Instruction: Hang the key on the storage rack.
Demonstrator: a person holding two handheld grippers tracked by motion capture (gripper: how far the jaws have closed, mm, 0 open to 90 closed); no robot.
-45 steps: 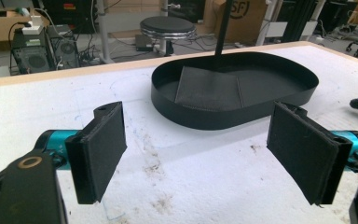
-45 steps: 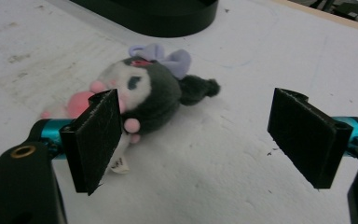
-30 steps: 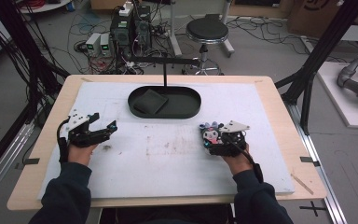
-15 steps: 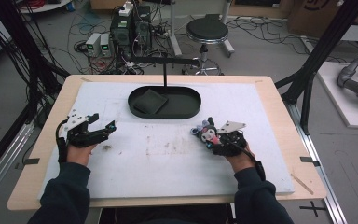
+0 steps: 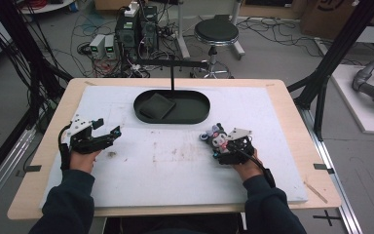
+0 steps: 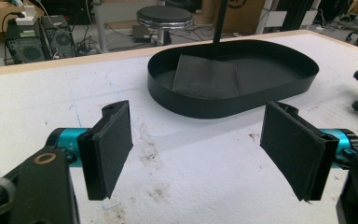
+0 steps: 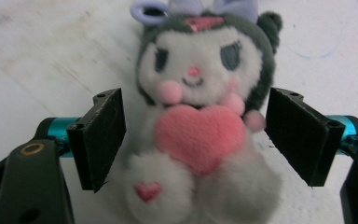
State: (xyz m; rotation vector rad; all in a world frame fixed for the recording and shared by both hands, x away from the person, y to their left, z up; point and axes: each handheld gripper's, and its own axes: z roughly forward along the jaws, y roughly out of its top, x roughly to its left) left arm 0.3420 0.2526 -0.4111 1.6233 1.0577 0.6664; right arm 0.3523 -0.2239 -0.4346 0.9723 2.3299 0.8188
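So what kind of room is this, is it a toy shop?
More likely a robot lab or workshop: cables and electronics boxes cover the floor, black frame posts surround the table, and a plush toy is being handled.

High view: fixed above the person's side, looking forward and down over the whole tabletop (image 5: 126,195). Left gripper view: low, near the surface, facing the black tray (image 6: 233,100), which the high view shares (image 5: 171,106). Right gripper view: very close, slightly blurred, seemingly tilted downward onto a plush toy (image 7: 205,121), shared with the high view (image 5: 215,138).
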